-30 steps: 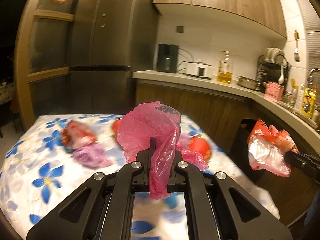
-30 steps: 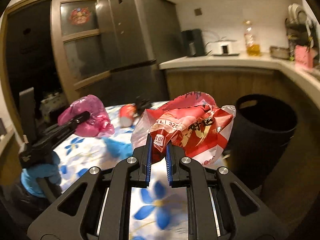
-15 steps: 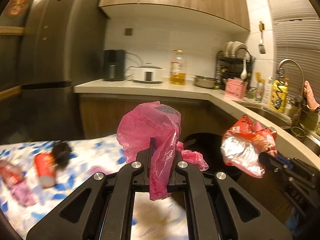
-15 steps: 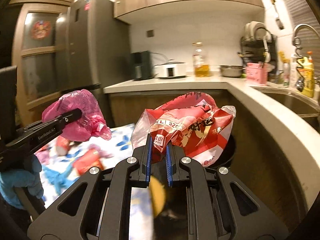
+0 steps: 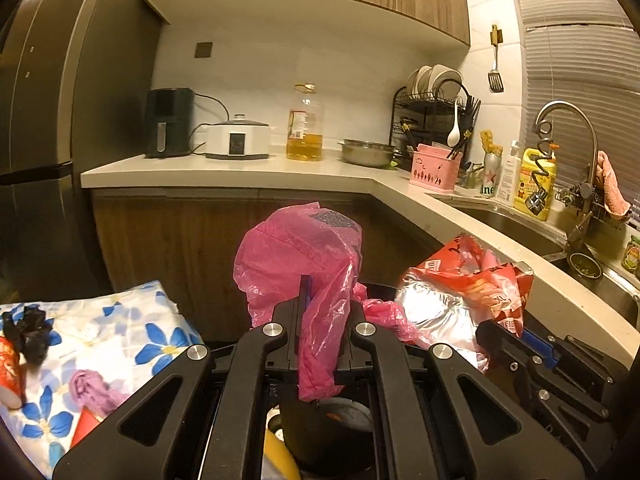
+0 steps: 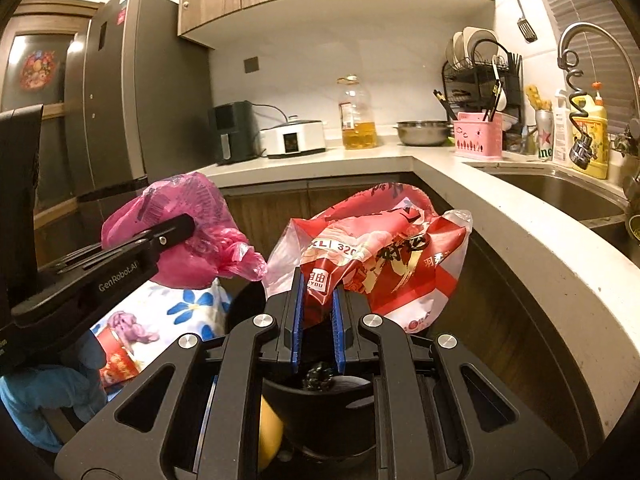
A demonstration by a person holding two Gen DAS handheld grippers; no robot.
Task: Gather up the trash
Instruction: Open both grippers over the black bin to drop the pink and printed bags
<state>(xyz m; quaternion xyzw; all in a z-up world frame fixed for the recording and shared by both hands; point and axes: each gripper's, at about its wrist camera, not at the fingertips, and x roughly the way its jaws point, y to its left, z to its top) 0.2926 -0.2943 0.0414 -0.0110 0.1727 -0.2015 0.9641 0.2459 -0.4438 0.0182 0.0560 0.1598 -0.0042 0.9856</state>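
Kitchen corner: black bin (image 6: pixel 328 412) sits directly below both grippers; left gripper (image 5: pixel 320 312) clamps pink bag (image 5: pixel 296 256), right gripper (image 6: pixel 316 300) clamps red wrapper (image 6: pixel 384 256).

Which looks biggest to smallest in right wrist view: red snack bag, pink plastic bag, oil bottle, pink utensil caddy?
1. red snack bag
2. pink plastic bag
3. oil bottle
4. pink utensil caddy, close to the bottle

Both bags sit nearest the camera, inflating them.

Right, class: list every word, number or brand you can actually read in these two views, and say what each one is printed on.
"GenRobot.AI": side of the left gripper.
"XL" and "320": red snack bag clamped in the right gripper.
"ine", partly hidden: green can by the sink.
Chinese characters on the bag, the oil bottle label and the yellow bottle label: too blurred to read.
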